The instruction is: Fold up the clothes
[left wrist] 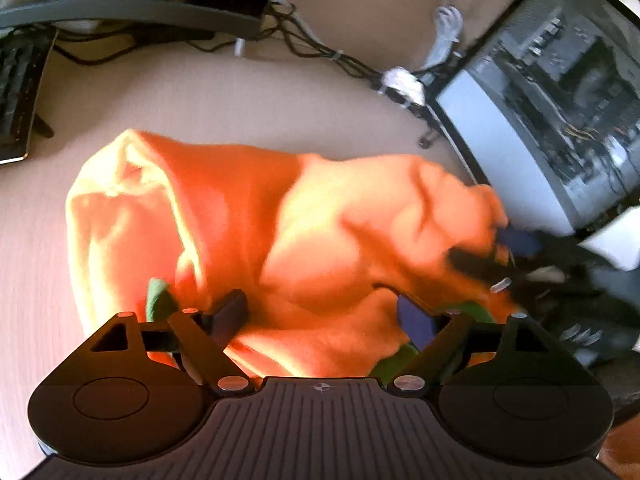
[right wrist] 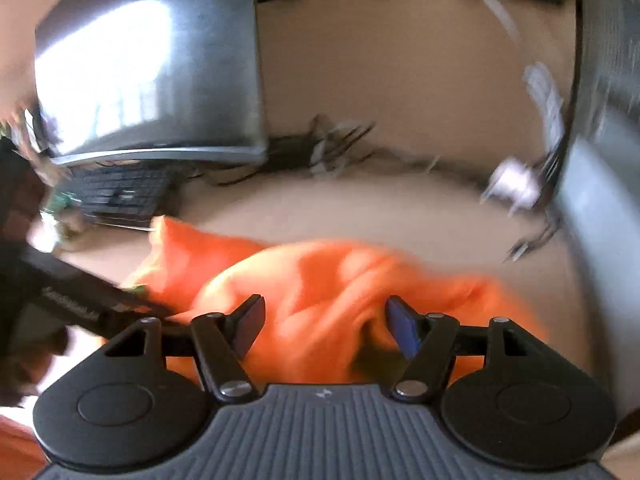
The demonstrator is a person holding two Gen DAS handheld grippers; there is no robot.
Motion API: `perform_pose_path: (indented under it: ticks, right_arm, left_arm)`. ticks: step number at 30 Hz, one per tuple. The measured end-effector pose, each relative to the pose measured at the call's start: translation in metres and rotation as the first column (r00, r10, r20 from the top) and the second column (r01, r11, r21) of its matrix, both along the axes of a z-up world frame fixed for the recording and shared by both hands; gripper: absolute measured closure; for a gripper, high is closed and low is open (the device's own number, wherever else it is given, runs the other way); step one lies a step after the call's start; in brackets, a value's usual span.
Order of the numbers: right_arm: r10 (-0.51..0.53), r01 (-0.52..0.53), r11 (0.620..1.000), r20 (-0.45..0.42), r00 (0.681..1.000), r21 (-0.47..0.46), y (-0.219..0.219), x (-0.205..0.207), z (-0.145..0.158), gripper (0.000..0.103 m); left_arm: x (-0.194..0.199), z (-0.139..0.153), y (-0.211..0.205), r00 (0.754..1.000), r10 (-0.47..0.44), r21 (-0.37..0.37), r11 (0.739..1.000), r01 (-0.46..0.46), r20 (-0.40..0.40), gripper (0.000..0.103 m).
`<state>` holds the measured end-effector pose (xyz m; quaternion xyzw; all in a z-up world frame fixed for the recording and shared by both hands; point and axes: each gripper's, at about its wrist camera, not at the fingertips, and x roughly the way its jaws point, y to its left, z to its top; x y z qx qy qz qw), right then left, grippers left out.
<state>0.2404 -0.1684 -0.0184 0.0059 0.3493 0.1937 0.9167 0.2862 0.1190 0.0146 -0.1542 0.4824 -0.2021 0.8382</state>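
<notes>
An orange garment (left wrist: 256, 216) with green trim lies crumpled on the beige table (left wrist: 208, 96). My left gripper (left wrist: 324, 316) is open, its jaws spread wide over the near edge of the cloth. In the left wrist view my right gripper (left wrist: 500, 248) shows at the garment's right end, blurred. In the right wrist view the orange garment (right wrist: 320, 288) lies just ahead of my right gripper (right wrist: 324, 324), which is open with cloth between its spread jaws. The left gripper's body (right wrist: 80, 304) shows at the left, at the garment's other end.
A keyboard (left wrist: 16, 92) lies at the far left. A monitor (right wrist: 152, 72) stands behind it. Black cables (left wrist: 312, 44) and white plugs (left wrist: 404, 80) run along the back. A computer case (left wrist: 560, 112) stands at the right.
</notes>
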Motion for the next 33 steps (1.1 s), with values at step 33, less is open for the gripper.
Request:
perform_pose_path:
  ticks: [33]
  right_arm:
    - [-0.136,0.128,0.985,-0.058,0.989,-0.119,-0.030,0.077,-0.049,0.064]
  left_arm:
    - [0.039,-0.017,0.005,0.995,0.102,-0.103,0.990,-0.100,0.011,0.011]
